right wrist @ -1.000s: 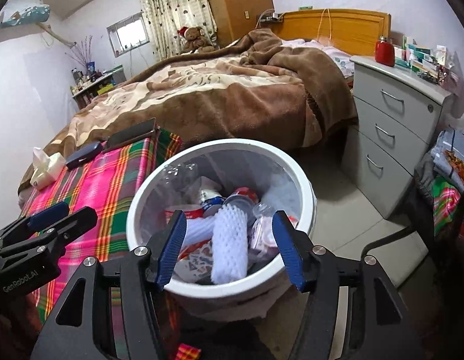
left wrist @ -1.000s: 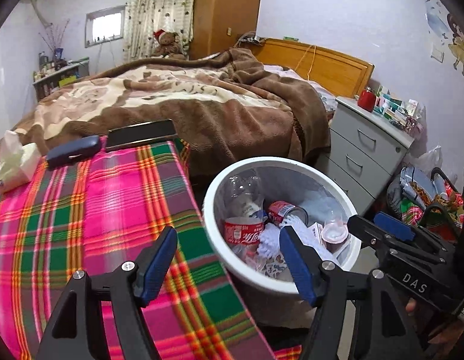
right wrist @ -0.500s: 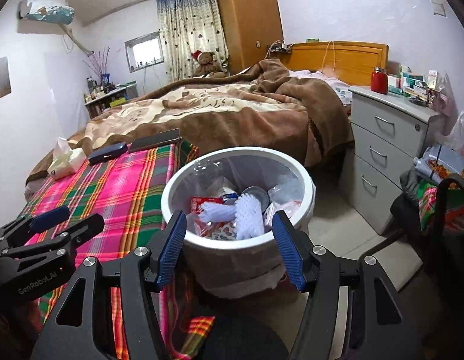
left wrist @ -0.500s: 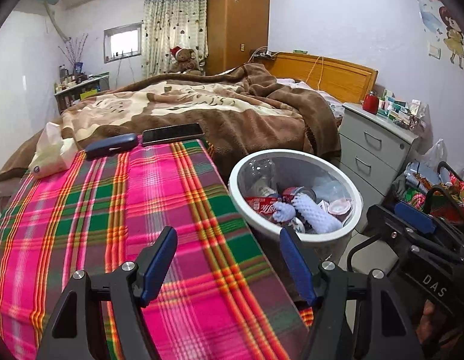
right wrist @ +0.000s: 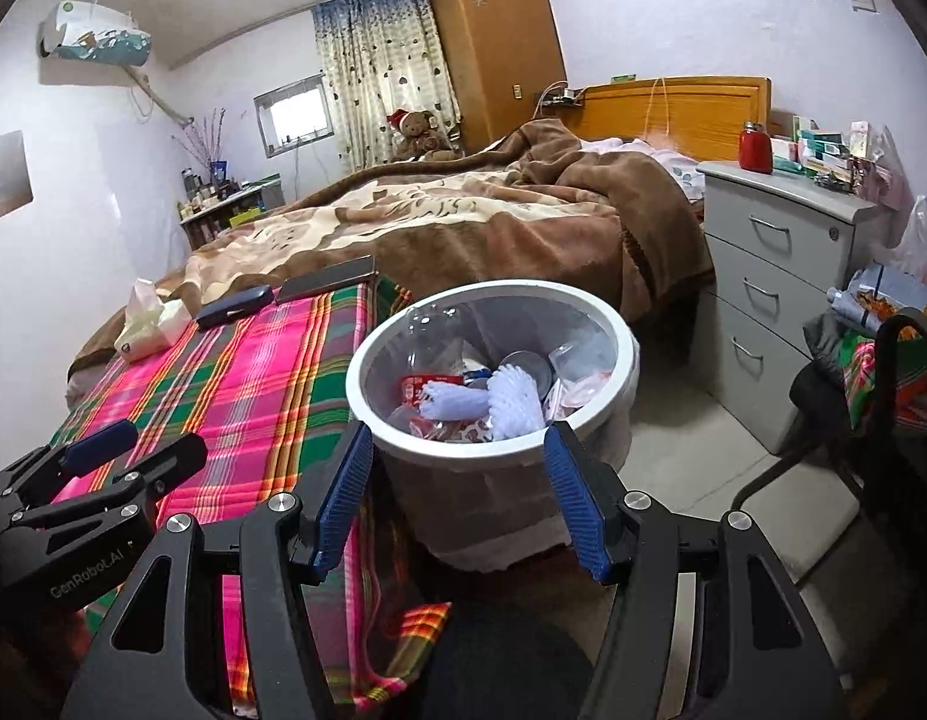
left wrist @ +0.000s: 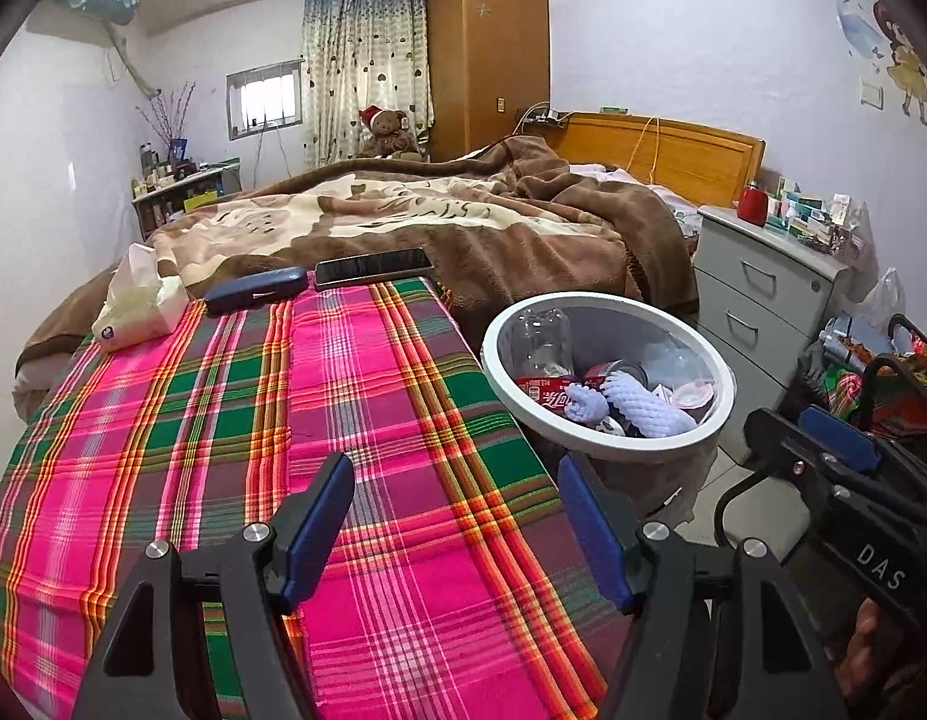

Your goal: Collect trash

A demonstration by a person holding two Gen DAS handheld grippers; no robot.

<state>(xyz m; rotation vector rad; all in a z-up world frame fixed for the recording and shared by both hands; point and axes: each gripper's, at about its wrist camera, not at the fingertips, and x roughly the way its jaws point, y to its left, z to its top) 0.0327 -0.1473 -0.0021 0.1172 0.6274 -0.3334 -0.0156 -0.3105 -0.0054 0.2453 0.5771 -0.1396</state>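
Trash fills the white bin (left wrist: 607, 441) beside the plaid-covered counter (left wrist: 355, 420); bed (left wrist: 439, 222) behind it. Left gripper (left wrist: 454, 531) and right gripper (right wrist: 457, 501) gape empty.

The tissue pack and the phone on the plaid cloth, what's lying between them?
A dark blue case lies between the tissue pack and the phone; both wrist views show it.

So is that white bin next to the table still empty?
No, the white bin already holds a clear bottle, a red can and white foam netting.
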